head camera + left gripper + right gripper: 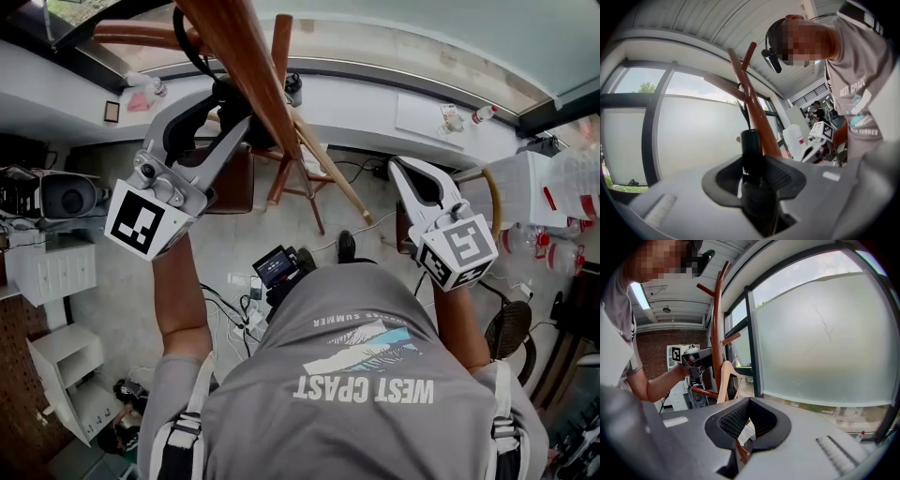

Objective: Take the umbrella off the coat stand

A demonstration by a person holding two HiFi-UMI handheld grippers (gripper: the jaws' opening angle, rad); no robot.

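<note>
A brown wooden coat stand (253, 66) rises in front of me. The black umbrella (227, 94) hangs against its pole, a black strap looped above it. My left gripper (234, 105) reaches level to the pole and is shut on the umbrella's black cylindrical end (751, 145), which stands upright between the pads, with the coat stand (757, 112) just behind. My right gripper (396, 167) hangs to the right of the stand, away from it, its jaw tips together and nothing held. The right gripper view shows the coat stand (716, 333) and the left gripper (693, 357) at the pole.
A pale wooden hanger (724, 376) leans on the stand. A white sill (375, 112) with bottles and paper runs behind it below frosted windows. White shelves (56, 272) stand at the left, a fan (511, 333) at the right, and cables lie on the floor.
</note>
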